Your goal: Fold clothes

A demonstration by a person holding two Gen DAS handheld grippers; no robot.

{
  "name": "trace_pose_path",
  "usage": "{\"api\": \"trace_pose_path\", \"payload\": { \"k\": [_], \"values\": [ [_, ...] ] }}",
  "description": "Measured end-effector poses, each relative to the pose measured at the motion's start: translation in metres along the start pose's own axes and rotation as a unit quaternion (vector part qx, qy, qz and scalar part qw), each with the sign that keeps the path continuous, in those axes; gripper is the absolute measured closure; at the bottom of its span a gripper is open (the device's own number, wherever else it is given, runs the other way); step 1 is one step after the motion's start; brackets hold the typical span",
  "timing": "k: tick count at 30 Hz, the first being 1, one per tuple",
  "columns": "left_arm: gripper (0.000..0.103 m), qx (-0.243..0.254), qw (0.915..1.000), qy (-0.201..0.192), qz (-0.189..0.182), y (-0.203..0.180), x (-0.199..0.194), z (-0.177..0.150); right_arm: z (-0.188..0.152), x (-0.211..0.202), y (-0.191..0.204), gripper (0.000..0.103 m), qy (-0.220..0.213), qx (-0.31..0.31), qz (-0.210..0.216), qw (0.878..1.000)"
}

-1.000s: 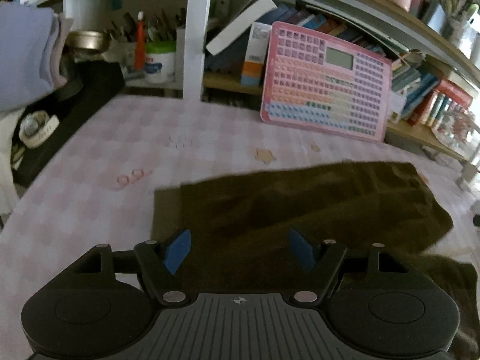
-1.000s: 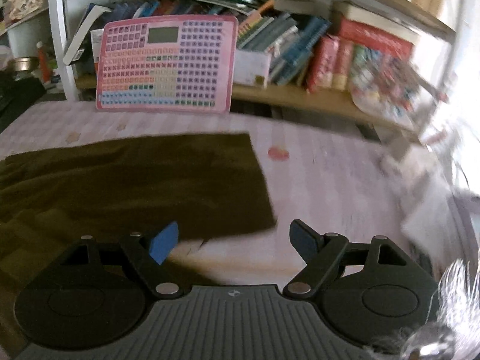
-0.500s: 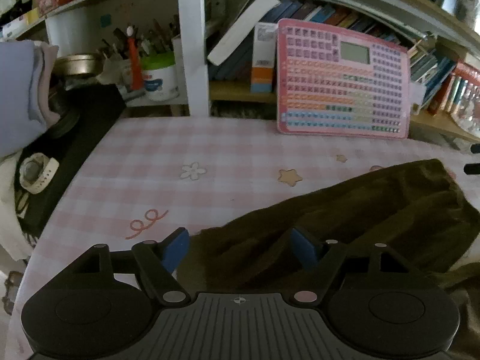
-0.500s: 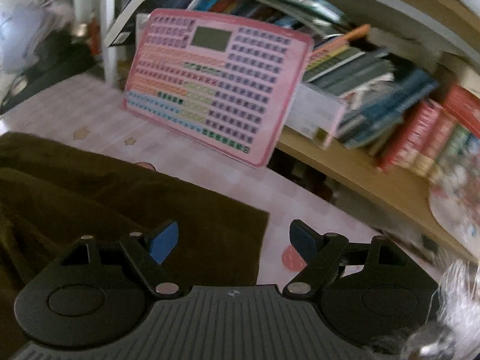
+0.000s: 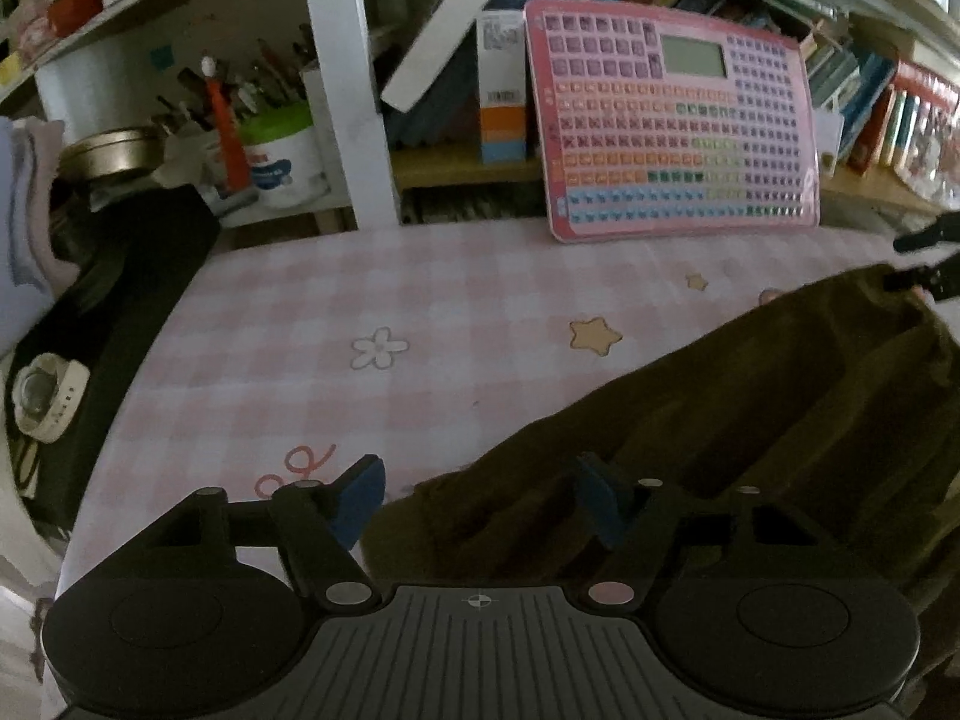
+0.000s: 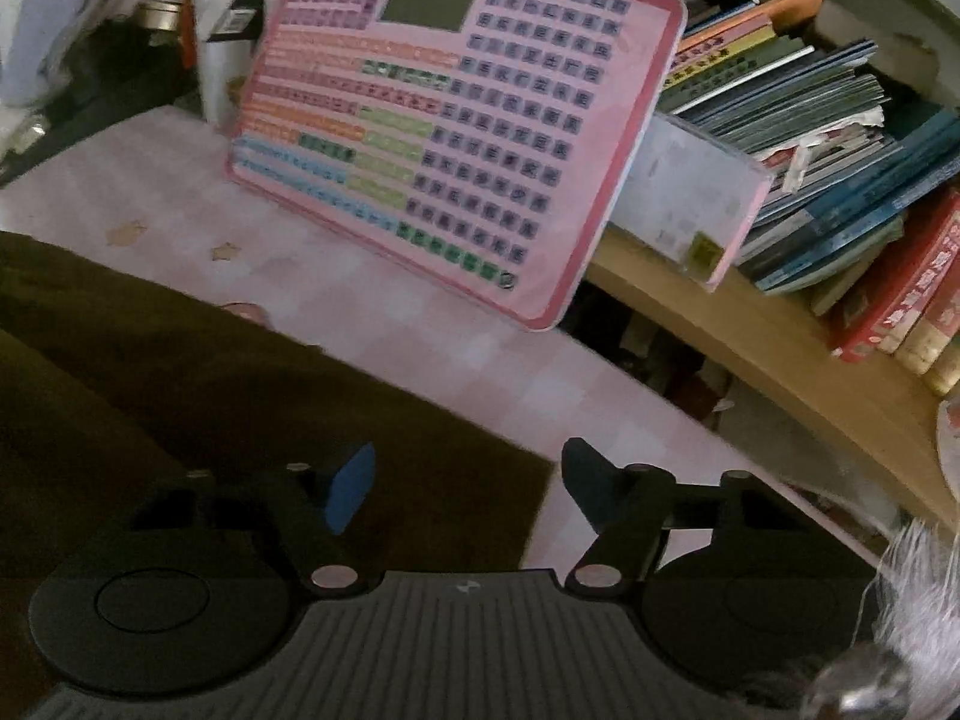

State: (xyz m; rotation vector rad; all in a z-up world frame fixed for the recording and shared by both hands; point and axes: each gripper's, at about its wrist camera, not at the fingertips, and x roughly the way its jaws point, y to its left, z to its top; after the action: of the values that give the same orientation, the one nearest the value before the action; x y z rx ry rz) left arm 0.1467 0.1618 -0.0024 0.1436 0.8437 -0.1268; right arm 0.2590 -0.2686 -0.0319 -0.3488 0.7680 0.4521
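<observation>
The dark brown garment [image 5: 750, 420] is lying rumpled on the pink checked tablecloth [image 5: 372, 300], in front of the pink keyboard toy [image 5: 672, 126]. Both the left gripper [image 5: 480, 495] and the right gripper [image 6: 465, 480] are hovering spread wide and empty over its edges. Each should probably be pinching a corner squarely before lifting.

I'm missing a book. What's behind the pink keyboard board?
Behind the pink keyboard board, shelved books show beside it; anything directly behind its face is covered.

Dark olive-brown garment [image 5: 750, 420] is laid on pink-white checked tablecloth [image 5: 420, 300]; pink keyboard toy [image 5: 672, 126] is seen far.
</observation>
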Motion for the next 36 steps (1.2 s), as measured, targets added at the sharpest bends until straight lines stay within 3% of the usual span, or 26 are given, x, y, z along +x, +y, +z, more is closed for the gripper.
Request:
{"api": "trace_pose_path", "payload": {
  "k": [6,11,17,19,20,21,25,27,32,36],
  "values": [
    [0.034,0.032,0.9985,0.043,-0.009,-0.001,0.029,0.002,-0.003,0.022,-0.015,0.046,0.012,0.016,-0.016,1.0],
    [0.034,0.062,0.9948,0.078,-0.021,0.0,0.048,0.005,-0.006,0.027,-0.025,0.047,0.009,0.038,0.002,0.999],
    [0.034,0.059,0.9914,0.103,-0.054,0.006,0.064,0.007,-0.008,0.031,-0.041,0.05,0.015,0.076,0.045,0.996],
    [0.044,0.058,0.9904,0.107,-0.066,0.007,0.066,0.008,-0.008,0.03,-0.041,0.06,0.014,0.071,0.054,0.996],
    [0.047,0.057,0.9896,0.109,-0.075,0.007,0.066,0.008,-0.008,0.029,-0.041,0.072,0.015,0.069,0.062,0.996],
    [0.057,0.06,0.9888,0.11,-0.082,0.007,0.066,0.007,-0.007,0.028,-0.04,0.08,0.018,0.066,0.069,0.995],
    [0.087,0.064,0.9831,0.12,-0.122,0.011,0.067,0.009,-0.006,0.023,-0.037,0.088,0.036,0.055,0.082,0.994],
    [0.087,0.066,0.9814,0.123,-0.132,0.015,0.07,0.012,-0.007,0.019,-0.034,0.09,0.04,0.052,0.055,0.996],
    [0.092,0.081,0.9941,0.043,-0.058,0.006,0.071,0.036,0.011,-0.003,-0.023,0.092,-0.03,0.085,-0.04,0.995],
    [0.091,0.101,0.9927,0.009,-0.066,0.002,0.051,0.032,0.016,-0.025,-0.012,0.092,-0.044,0.082,-0.07,0.993]
  ]
}}
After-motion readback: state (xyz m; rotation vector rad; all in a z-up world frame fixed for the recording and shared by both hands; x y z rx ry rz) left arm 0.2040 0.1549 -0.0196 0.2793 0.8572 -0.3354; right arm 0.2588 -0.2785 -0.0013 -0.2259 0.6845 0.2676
